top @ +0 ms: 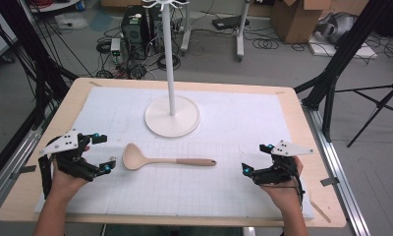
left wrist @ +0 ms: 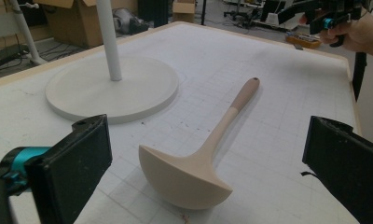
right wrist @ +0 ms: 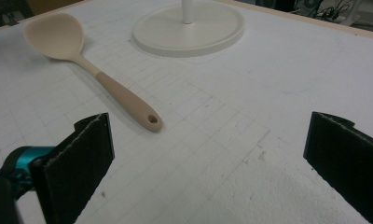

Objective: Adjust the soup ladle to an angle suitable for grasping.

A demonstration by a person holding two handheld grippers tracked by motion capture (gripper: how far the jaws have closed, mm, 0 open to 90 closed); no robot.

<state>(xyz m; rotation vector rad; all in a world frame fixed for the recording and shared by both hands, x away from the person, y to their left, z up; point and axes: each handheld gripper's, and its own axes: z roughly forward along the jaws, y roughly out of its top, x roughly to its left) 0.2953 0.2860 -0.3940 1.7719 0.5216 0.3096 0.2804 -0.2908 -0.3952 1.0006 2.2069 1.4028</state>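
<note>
Seen from above: a beige ladle lying flat on the white gridded mat, bowl toward the left gripper, handle tip toward the right gripper. Just beyond the ladle, the round white base of a stand, its pole rising out of frame. Both grippers resting at the near corners, each with its 2 jaws wide apart and nothing between them.

From the left gripper view: ladle bowl close ahead, between the lines of the 2 pads but untouched. From the right gripper view: handle end with its hanging hole a little ahead and to one side.

Likely trouble: rounded bowl rocking or skidding away if pinched at its curve; smooth tapered handle slipping from a shallow grip; a lifted ladle knocking the stand.

Stand's top cut off, possibly with hooks, hard to say. Mat's far side partly behind the pole.
</note>
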